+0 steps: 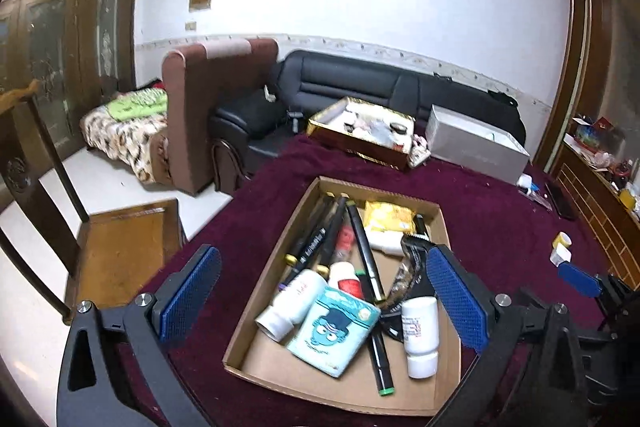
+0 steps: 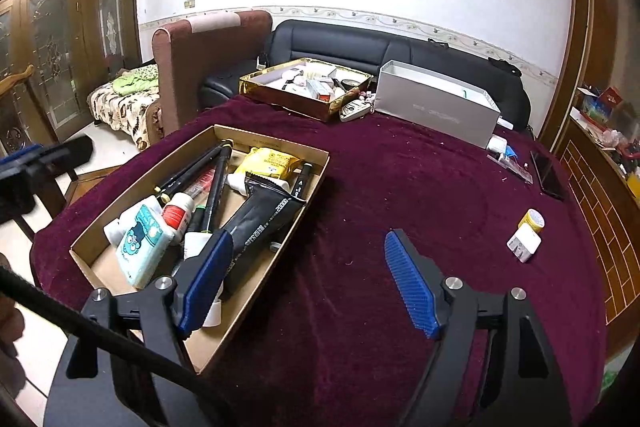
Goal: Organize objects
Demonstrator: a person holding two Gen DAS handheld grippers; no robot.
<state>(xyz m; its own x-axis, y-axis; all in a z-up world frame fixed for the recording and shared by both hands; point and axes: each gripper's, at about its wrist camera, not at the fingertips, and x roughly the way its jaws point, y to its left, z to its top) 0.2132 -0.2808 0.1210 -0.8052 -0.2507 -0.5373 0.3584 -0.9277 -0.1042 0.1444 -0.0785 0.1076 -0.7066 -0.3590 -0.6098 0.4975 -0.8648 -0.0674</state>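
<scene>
Hovering both grippers wide open and empty, left gripper (image 1: 324, 297) over the shallow brown cardboard tray (image 1: 438, 211), I should steer the right gripper (image 2: 308, 283) toward the small white plug adapter (image 2: 524, 243) near the counter's right edge, straddling it squarely before closing.

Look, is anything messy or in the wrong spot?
Yes. A white charger plug and a small yellow jar sit loose on the purple tablecloth, outside every box. Inside the cardboard tray, markers and bottles lie jumbled, crossing each other.
</scene>
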